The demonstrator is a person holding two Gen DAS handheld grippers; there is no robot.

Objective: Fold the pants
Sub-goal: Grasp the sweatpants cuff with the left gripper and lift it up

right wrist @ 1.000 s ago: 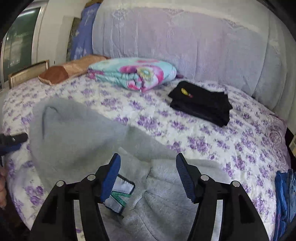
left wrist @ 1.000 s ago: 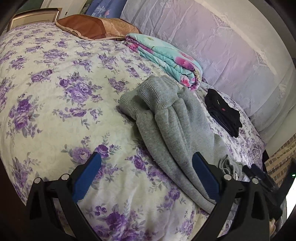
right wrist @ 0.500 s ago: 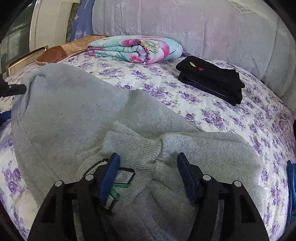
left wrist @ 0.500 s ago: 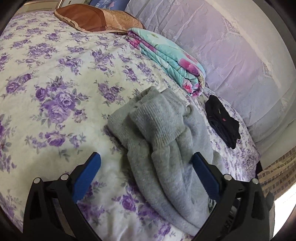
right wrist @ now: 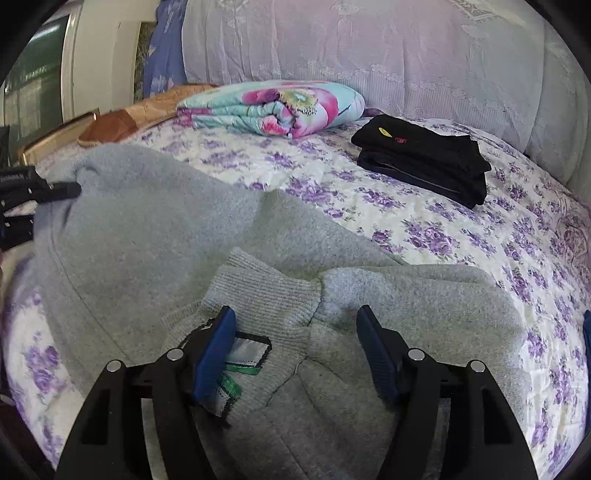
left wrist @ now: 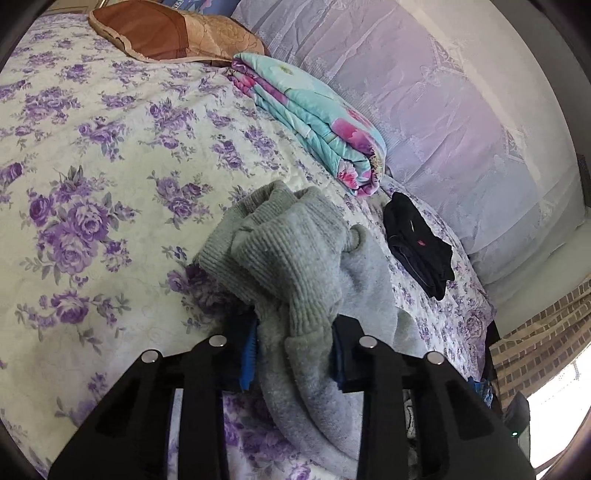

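Observation:
Grey fleece pants point(right wrist: 155, 236) lie crumpled on the flowered bed. In the left wrist view my left gripper point(left wrist: 293, 354) is shut on the ribbed cuffs of the grey pants point(left wrist: 291, 258), with fabric bunched between the blue pads. In the right wrist view my right gripper point(right wrist: 295, 350) is open, its blue pads on either side of the ribbed waistband point(right wrist: 266, 295) and a sewn label point(right wrist: 243, 350). The left gripper point(right wrist: 22, 206) shows at the left edge there, holding the far end of the pants.
A folded teal floral quilt point(right wrist: 273, 107) and a folded black garment point(right wrist: 424, 158) lie near the lilac headboard point(right wrist: 369, 44). A brown pillow point(left wrist: 173, 33) sits at the back. The flowered bedspread point(left wrist: 92, 155) spreads to the left. A blue item point(right wrist: 587, 343) sits at the right edge.
My left gripper moved forward onto the pants cuffs and closed on them. My right gripper moved in over the waistband and stays open.

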